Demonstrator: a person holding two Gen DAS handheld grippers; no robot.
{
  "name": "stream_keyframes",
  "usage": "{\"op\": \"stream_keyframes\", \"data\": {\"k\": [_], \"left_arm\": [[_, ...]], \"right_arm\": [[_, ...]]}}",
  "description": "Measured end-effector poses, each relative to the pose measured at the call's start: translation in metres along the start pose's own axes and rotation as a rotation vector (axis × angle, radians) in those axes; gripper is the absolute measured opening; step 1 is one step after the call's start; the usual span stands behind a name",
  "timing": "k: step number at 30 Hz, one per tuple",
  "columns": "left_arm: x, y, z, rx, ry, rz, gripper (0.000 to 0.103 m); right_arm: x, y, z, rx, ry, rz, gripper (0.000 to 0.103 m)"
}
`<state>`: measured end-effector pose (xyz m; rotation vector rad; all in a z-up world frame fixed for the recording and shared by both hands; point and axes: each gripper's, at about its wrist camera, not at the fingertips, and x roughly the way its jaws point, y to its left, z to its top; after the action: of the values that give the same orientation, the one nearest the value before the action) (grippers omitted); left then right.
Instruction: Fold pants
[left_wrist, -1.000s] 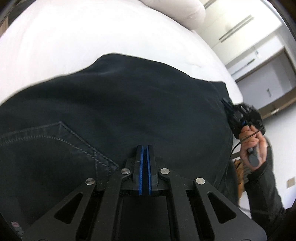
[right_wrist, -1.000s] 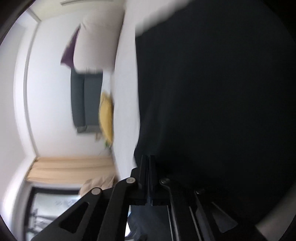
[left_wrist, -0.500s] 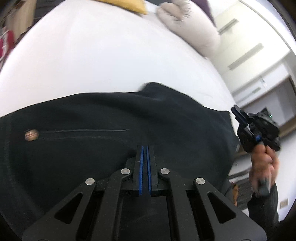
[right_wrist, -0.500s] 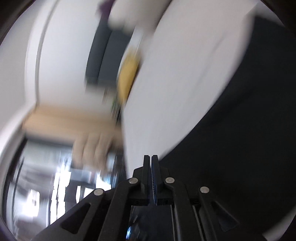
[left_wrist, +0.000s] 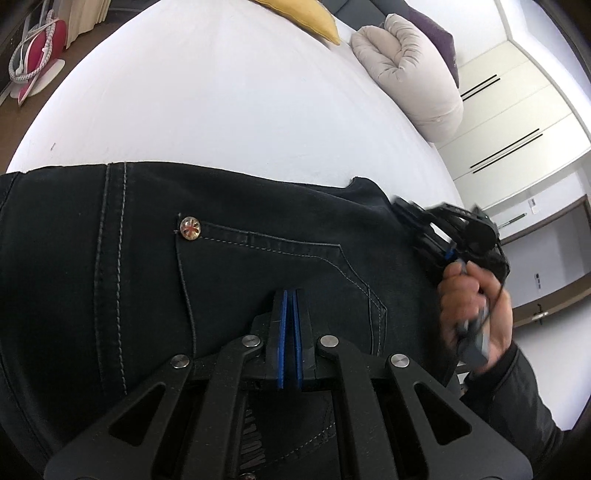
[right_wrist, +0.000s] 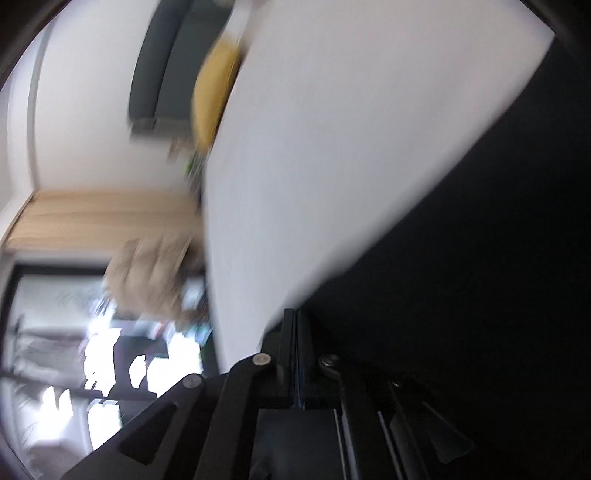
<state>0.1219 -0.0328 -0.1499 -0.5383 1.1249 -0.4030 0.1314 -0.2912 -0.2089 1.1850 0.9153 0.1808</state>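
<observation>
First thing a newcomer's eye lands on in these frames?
The dark jeans spread across the white bed, with a shiny rivet at the pocket corner. The left gripper, jaws together, sits low over the pocket. At the right, a hand holds the right gripper at the jeans' edge.

1. The pants (left_wrist: 110, 277) are dark matt denim with pale stitching and a shiny metal rivet (left_wrist: 190, 229).
2. My left gripper (left_wrist: 290, 295) is matt black plastic with blue pads.
3. The bed sheet (left_wrist: 221, 103) is smooth white cloth.

Pants (left_wrist: 258, 251) on bed (left_wrist: 207, 103), pillow (left_wrist: 410, 74) behind, right tongs (left_wrist: 406, 210) at right edge
</observation>
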Motion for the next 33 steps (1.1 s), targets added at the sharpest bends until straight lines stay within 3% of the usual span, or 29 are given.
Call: {"op": "stream_keyframes", "data": {"k": [2,4,8,11,12,14,16,20,24,28,31,33], "left_arm": [[-0.001,-0.003,0.001,0.001,0.001,0.018,0.002],[-0.002,-0.016,0.006,0.032,-0.008,0.016,0.002],[0.007,-0.048,0.014,0.081,0.021,-0.036,0.002],[0.037,-0.072,0.017,0.144,0.075,-0.028,0.002],[0.047,-0.074,0.016,0.152,0.1,-0.017,0.002],[0.061,-0.072,0.015,0.131,0.129,-0.011,0.002],[0.065,-0.065,0.017,0.104,0.132,-0.029,0.002],[0.061,-0.054,0.02,0.091,0.127,-0.03,0.002],[0.057,-0.042,0.019,0.084,0.11,-0.029,0.002],[0.045,-0.033,0.016,0.082,0.084,-0.008,0.002],[0.026,-0.017,0.012,0.062,0.044,0.039,0.002],[0.007,-0.017,0.01,0.08,0.013,0.101,0.002]], "right_arm": [[-0.028,-0.013,0.01,0.087,-0.067,0.005,0.004],[-0.051,-0.001,0.004,0.021,-0.06,0.033,0.007],[-0.033,0.019,-0.053,-0.053,0.171,0.174,0.007],[-0.027,0.002,-0.071,-0.072,0.216,0.09,0.007],[-0.031,-0.015,-0.066,-0.028,0.195,0.049,0.0],[-0.055,-0.046,-0.046,0.058,0.111,0.077,0.0],[-0.098,-0.061,-0.019,0.044,-0.024,0.026,0.0],[-0.184,-0.122,0.037,0.184,-0.248,0.047,0.0],[-0.252,-0.16,0.079,0.215,-0.42,-0.009,0.0],[-0.298,-0.177,0.104,0.24,-0.534,-0.076,0.0],[-0.334,-0.165,0.105,0.242,-0.644,-0.265,0.006],[-0.345,-0.157,0.092,0.258,-0.661,-0.183,0.006]]}}
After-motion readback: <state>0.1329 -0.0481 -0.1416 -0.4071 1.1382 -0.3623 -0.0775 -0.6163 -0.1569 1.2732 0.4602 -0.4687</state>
